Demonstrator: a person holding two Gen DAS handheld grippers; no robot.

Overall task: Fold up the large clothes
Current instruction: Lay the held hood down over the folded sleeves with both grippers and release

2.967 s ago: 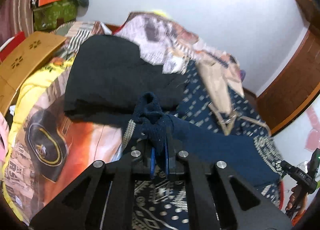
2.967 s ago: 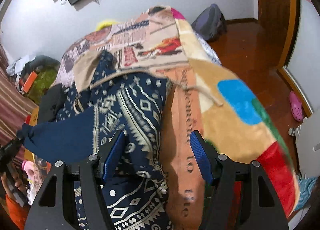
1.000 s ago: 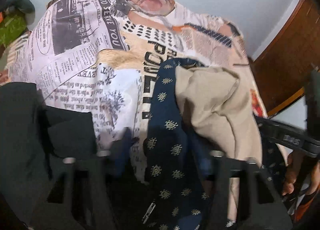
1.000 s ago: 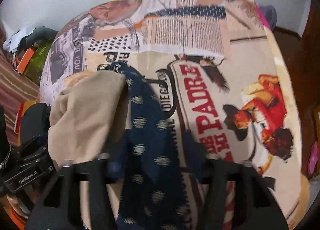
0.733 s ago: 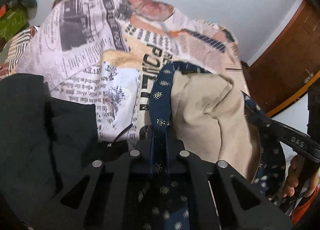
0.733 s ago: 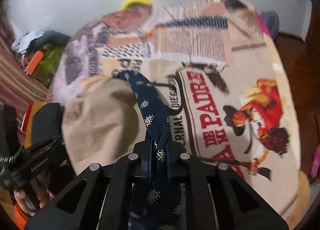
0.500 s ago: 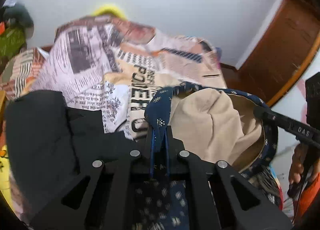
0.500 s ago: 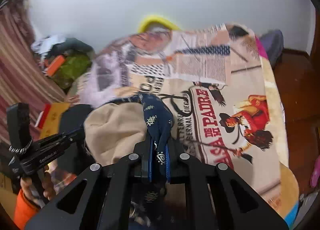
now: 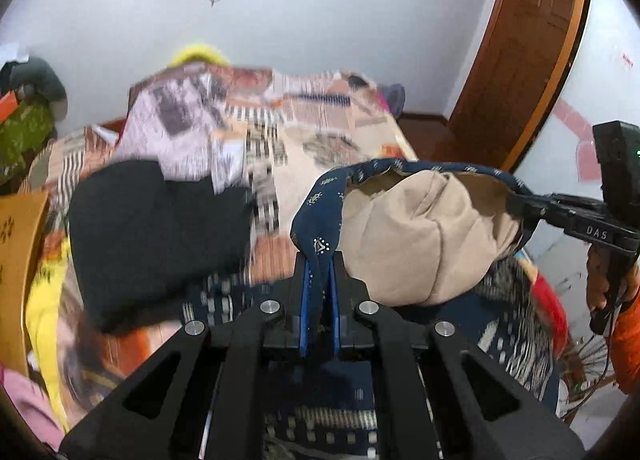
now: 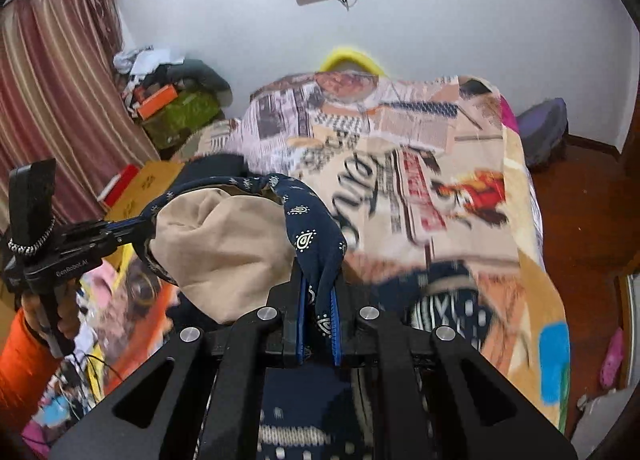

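At about nine o'clock on the bed (image 9: 328, 148) lies a black garment (image 9: 160, 232), bunched on the newspaper-print bedspread (image 10: 420, 164). Just past it, the left gripper (image 9: 319, 260) has its jaws clamped on the navy patterned rim of the large garment (image 9: 320, 216), the blue pads pinching the cloth between them; those jaws have just finished closing. From that pinch the navy edge arches toward two o'clock, stretched above the bed, with the garment's beige lining (image 9: 420, 244) sagging in a pouch beneath it. At three o'clock in the left wrist view the edge ends in the right gripper (image 9: 516, 206), held by a hand (image 9: 604, 280) with an orange sleeve (image 9: 628, 340). The right wrist view shows that gripper's jaws likewise shut tight on navy cloth, having only just closed. The rest of the garment hangs down toward six o'clock, over the bedspread. A wooden door (image 9: 520, 60) stands at one o'clock.
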